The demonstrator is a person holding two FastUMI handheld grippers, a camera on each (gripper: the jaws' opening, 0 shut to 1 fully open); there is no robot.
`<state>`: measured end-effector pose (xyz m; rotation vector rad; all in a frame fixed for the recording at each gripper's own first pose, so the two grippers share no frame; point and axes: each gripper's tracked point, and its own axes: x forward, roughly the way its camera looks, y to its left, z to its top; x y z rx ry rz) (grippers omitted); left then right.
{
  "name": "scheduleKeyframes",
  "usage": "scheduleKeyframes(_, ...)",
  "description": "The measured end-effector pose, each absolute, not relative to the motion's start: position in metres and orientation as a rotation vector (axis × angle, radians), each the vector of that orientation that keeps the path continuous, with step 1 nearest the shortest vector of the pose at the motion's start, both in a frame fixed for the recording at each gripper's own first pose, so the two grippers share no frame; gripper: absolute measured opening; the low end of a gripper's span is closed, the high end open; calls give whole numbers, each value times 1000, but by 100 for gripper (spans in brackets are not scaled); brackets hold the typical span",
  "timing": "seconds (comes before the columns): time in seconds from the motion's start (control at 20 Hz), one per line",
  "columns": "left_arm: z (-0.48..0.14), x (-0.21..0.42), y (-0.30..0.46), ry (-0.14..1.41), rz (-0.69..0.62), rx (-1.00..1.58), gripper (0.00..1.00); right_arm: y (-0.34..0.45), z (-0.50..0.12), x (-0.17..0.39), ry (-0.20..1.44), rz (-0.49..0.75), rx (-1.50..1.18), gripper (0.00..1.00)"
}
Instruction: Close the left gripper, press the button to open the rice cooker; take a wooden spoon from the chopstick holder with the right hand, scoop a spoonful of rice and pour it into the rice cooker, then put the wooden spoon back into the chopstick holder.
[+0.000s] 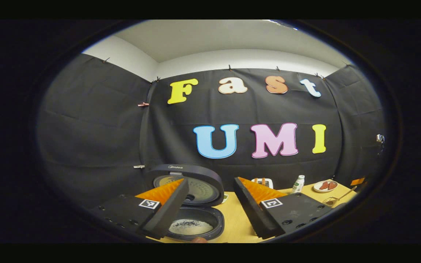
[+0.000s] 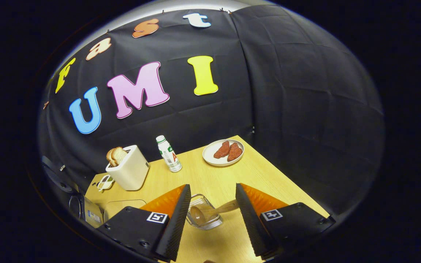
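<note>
Our left gripper [image 1: 210,204] hangs with jaws spread wide and empty above the dark round rice cooker [image 1: 192,204], lid up. Our right gripper [image 2: 210,215], jaws equally wide and empty, frames the brown wooden spoon [image 2: 210,212] lying in a wire chopstick holder [image 2: 205,215] on the pale wooden bench [image 2: 269,175].

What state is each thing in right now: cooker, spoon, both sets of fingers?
Rice cooker: lid up, rice in the pot.
Wooden spoon: lying in the wire holder, ungripped.
Left gripper: fingers open, empty.
Right gripper: fingers open, above the spoon.
Toaster: bread standing in the slots.
Bottle: upright, capped.
</note>
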<state>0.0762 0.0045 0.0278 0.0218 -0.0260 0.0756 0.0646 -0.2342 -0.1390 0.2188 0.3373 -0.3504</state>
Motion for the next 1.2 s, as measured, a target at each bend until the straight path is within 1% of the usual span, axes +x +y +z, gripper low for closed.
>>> scheduleKeyframes(0.25, 40, 106, 22, -44, 62, 27, 86, -189, -108, 59, 273, -262, 162, 79)
scheduleKeyframes(0.35, 46, 117, 27, -53, 57, 40, 86, -166, -100, 57, 263, -219, 149, 78)
scheduleKeyframes(0.4, 52, 123, 31, -64, 61, 45, 84, -156, -96, 56, 259, -201, 139, 80)
scheduleKeyframes(0.5, 61, 134, 37, -86, 57, 64, 86, -137, -89, 54, 244, -163, 120, 80)
scheduleKeyframes(0.65, 70, 152, 43, -99, 48, 81, 85, -116, -80, 50, 228, -124, 110, 80)
scheduleKeyframes(0.9, 71, 187, 62, -82, 46, 108, 86, -97, -74, 42, 222, -99, 116, 80)
scheduleKeyframes(1.2, 53, 223, 69, -11, 15, 116, 87, -84, -72, 35, 216, -100, 126, 80)
